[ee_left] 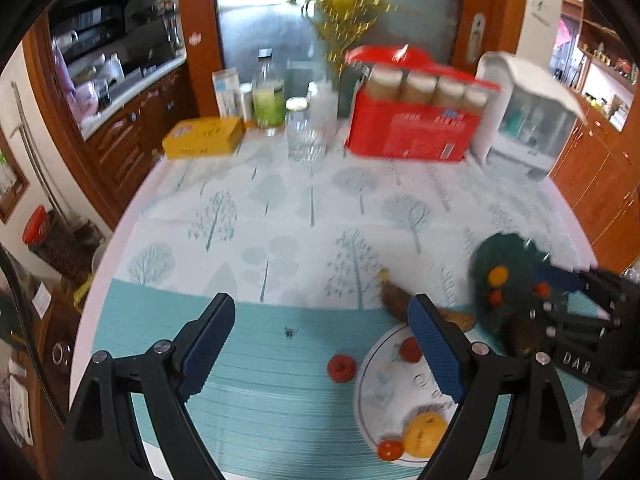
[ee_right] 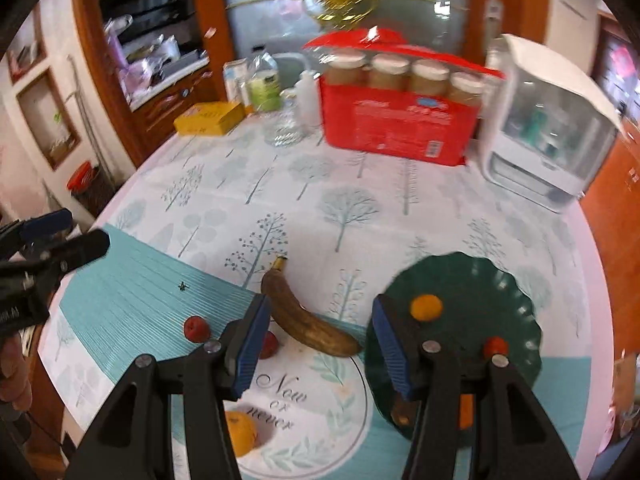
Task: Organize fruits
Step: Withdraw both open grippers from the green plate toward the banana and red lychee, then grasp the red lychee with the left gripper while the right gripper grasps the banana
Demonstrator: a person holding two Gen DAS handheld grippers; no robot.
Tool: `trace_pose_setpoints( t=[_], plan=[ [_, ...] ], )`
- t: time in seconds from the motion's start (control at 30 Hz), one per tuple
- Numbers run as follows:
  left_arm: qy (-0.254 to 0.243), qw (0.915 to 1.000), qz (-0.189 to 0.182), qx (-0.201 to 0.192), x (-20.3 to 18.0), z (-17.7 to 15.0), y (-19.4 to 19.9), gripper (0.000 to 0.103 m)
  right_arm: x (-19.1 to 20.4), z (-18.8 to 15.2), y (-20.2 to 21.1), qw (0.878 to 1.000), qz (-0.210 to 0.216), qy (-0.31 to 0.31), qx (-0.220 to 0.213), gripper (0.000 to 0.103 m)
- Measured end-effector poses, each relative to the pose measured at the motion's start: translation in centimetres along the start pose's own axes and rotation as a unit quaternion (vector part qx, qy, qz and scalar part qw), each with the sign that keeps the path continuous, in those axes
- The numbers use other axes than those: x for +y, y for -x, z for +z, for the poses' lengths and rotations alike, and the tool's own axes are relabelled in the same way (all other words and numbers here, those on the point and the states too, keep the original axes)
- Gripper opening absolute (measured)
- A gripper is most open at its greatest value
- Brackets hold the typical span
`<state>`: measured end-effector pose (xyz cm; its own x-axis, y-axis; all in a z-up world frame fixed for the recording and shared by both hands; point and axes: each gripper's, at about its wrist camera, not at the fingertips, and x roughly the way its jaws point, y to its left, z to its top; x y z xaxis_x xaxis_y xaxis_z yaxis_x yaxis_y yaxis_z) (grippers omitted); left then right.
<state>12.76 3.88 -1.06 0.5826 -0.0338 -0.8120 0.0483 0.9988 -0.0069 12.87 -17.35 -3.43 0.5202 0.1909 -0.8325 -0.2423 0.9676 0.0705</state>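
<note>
A white plate (ee_right: 344, 412) printed "Now or never" holds an orange (ee_right: 240, 434), a small red fruit (ee_right: 269, 345) and the end of a brown overripe banana (ee_right: 304, 316). Another red fruit (ee_right: 197, 329) lies on the cloth left of the plate. A dark green plate (ee_right: 472, 292) to the right holds a small orange fruit (ee_right: 427, 307) and a red one (ee_right: 495, 346). My right gripper (ee_right: 318, 344) is open above the banana and white plate. My left gripper (ee_left: 320, 344) is open and empty above the cloth left of the white plate (ee_left: 372, 384). The red fruit on the cloth (ee_left: 341, 368) lies between its fingers.
At the table's far side stand a red box of jars (ee_right: 400, 128), a white appliance (ee_right: 548, 128), a yellow box (ee_right: 208, 118), a glass jar (ee_left: 304, 132) and bottles (ee_left: 269, 92). Wooden cabinets surround the round table. A small fly (ee_right: 183, 286) sits on the cloth.
</note>
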Motion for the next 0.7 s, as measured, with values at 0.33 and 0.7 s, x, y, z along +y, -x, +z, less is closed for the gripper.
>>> trace_pose_setpoints(
  t=[0.33,0.7],
  plan=[
    [0.004,0.9933,-0.016,0.114,-0.5,-4.6,-10.7,0.088,1.8,0.0,-9.1,0.994,0.031,0.045,0.093,0.054],
    [-0.015,0.9893,-0.013,0.144,-2.0,-6.6,-14.8,0.08,3.0,-0.1,-15.2,0.984,0.06,0.083,0.149,0.054]
  ],
)
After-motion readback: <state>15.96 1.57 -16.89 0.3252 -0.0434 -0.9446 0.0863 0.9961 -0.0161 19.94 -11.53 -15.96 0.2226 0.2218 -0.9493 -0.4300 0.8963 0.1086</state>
